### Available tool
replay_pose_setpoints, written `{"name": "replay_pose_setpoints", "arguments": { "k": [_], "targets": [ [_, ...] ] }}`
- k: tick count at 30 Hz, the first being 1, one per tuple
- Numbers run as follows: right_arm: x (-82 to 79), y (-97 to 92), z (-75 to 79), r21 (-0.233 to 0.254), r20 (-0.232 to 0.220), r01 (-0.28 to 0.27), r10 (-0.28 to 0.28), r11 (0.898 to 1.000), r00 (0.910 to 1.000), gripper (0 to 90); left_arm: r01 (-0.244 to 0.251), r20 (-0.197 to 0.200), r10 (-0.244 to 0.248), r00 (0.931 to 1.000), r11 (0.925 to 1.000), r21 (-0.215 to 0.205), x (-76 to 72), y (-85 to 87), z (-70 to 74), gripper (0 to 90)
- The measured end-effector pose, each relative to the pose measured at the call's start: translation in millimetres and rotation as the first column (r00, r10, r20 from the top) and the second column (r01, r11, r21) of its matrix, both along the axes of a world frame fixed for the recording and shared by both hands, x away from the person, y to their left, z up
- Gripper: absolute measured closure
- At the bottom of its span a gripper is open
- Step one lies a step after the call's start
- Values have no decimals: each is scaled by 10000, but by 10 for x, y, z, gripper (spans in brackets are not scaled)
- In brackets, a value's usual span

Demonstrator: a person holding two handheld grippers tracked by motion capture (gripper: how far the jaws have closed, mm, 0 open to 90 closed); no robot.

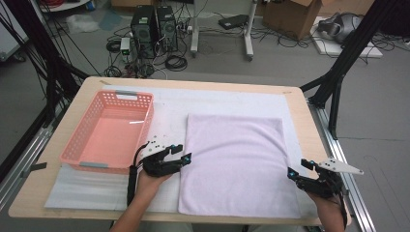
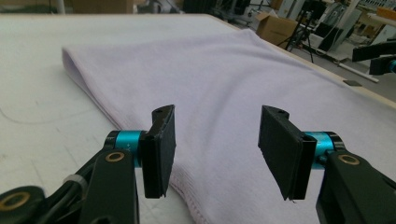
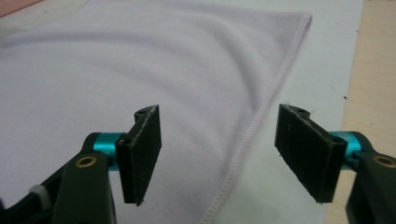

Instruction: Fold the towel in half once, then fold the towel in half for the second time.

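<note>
Left gripper (image 1: 167, 159): nearest item, held low at the towel's 8 o'clock edge; jaws spread wide, empty, straddling the hem in the left gripper view.

Right gripper (image 1: 309, 175): at the towel's 4 o'clock corner; jaws likewise wide apart and holding nothing, with the stitched hem running between them in the right gripper view.

Towel (image 1: 237, 159): pale lilac cloth, lying flat on a white mat (image 1: 72, 188) at the middle of the bench (image 1: 29, 193). Appears doubled, judging by the thick rolled fold along its 9 o'clock side. Judged light, soft and limp; will sag and drape once lifted, not slippery, not fragile. Surface shows gentle ripples. Best hold, by judgement: pinch the near corners at the stitched hem, one per gripper, taking both layers so they do not part.

Basket (image 1: 109, 133): pink perforated plastic, empty, at 10 o'clock of the towel, just beside its left edge but apart from it.
</note>
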State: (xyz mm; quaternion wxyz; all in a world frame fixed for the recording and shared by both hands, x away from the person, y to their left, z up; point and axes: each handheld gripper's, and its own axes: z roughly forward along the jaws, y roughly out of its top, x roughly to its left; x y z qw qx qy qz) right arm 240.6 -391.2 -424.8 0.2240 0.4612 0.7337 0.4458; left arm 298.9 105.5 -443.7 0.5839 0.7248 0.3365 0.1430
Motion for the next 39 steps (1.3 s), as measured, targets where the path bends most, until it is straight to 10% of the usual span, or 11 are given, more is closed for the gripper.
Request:
{"name": "replay_pose_setpoints", "arguments": {
  "k": [11,36,39],
  "targets": [
    [36,7,-20,106,15,148,-148,9998,9999,207,-694,62,692,9976,9965,475,-21,-63,64,206],
    [130,4,-65,317,-270,168,-160,9994,9995,200,-936,-653,952,9933,9952,273,110,42,94,264],
    [155,-8,-79,403,-406,211,-195,9990,9990,198,-1108,-688,1081,9918,9932,-366,169,57,130,293]
  ]
}}
